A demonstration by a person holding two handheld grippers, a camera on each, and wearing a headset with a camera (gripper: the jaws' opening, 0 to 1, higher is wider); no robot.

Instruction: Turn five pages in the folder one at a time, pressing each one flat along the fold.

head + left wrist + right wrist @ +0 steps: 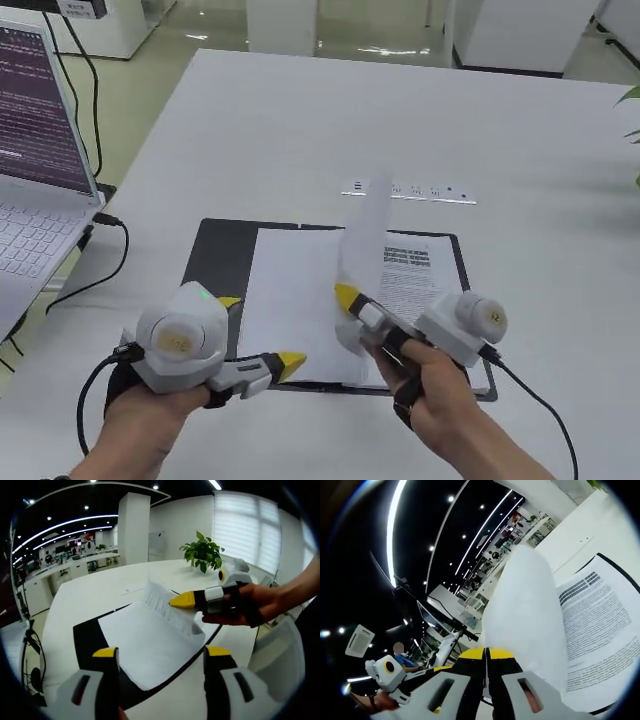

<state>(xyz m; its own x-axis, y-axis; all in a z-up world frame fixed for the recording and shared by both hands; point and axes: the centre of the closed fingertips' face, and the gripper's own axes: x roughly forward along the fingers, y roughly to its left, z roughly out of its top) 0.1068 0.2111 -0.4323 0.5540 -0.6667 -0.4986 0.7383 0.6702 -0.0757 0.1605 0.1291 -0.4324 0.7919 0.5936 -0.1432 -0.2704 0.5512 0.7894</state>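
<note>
**Page in mid-turn, pressing yet to come**

Here we are at the folder (213,262), lying open on the white table (300,120). Our right gripper (348,297) has its jaws pressed together on the lower edge of one page (365,235). That sheet stands up near the fold, above the printed page (600,615) on the folder's right side.

Our left gripper (161,652) hangs with its jaws spread wide and nothing between them. It sits over the near left part of the folder, just beside the white sheet (290,300) lying flat there.

So we judge this turn about half done. The lifted page has yet to go over to the left, and it has not been pressed along the fold. How many of the five are done we cannot tell; the flat left sheet suggests at least one.
</note>
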